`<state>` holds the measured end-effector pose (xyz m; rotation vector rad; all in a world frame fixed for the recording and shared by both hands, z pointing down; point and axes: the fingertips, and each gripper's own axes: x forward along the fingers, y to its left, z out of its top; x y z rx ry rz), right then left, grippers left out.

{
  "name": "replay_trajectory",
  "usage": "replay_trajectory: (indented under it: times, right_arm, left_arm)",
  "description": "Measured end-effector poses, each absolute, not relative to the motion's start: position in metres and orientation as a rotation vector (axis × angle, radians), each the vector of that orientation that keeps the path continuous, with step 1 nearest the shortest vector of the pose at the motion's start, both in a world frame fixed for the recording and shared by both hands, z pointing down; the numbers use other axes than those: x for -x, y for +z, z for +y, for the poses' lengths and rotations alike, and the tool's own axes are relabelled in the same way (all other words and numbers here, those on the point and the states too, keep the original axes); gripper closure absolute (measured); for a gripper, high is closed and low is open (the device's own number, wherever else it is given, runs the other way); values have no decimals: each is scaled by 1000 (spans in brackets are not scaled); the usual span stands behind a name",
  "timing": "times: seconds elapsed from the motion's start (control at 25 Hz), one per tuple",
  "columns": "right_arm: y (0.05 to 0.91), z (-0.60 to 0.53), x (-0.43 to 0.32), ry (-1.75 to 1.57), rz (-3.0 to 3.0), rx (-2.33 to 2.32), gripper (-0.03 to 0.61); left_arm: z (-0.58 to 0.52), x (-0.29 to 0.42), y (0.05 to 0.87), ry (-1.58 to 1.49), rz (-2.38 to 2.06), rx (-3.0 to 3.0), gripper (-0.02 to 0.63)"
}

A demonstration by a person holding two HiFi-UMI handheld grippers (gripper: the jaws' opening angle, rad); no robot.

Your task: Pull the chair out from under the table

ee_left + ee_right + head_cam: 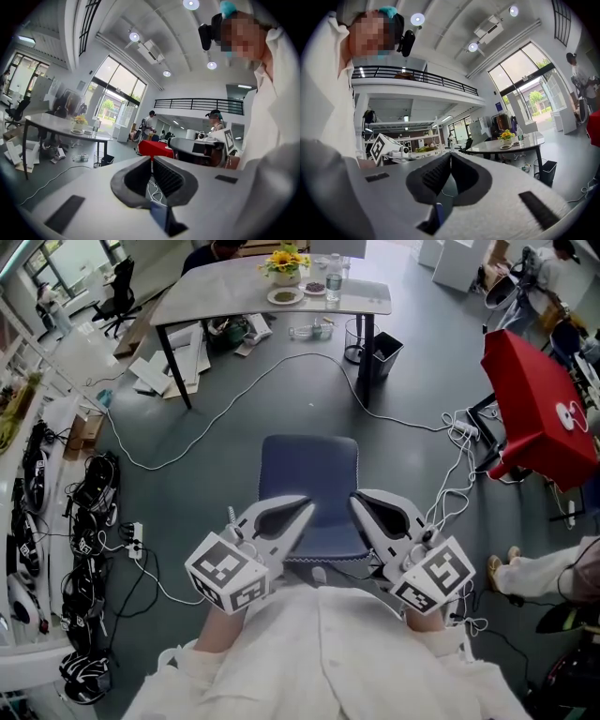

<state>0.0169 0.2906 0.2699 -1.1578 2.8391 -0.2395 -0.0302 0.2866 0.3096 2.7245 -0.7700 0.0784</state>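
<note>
In the head view the blue chair (309,486) stands on the grey floor right in front of me, well apart from the grey table (234,292) at the far side. Its mesh back edge is nearest my body. My left gripper (307,507) hangs over the chair's left side and my right gripper (355,502) over its right side. Both point away from me, roughly level. In the left gripper view the left gripper (151,160) has its jaws meeting at the tips with nothing between them. The right gripper (450,155) looks the same in the right gripper view. Whether either one touches the chair is hidden.
White cables (281,367) snake over the floor between chair and table. A black bin (384,352) stands by the table leg. A red-covered stand (539,413) is at the right, papers and boxes (173,362) at the left. On the table are flowers (286,263) and a bottle (334,282).
</note>
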Motion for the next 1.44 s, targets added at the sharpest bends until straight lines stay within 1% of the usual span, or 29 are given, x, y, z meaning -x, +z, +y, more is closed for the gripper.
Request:
replay_trajectory:
  times: [0.36,1.44]
  right_arm:
    - [286,290,-9,-232,2941,1213,575]
    - [293,296,-3,-191,3016,1204,575]
  left_arm:
    - [284,30,322,180,-751,-2702,595]
    - [292,29,334,245,-743,-2672,598]
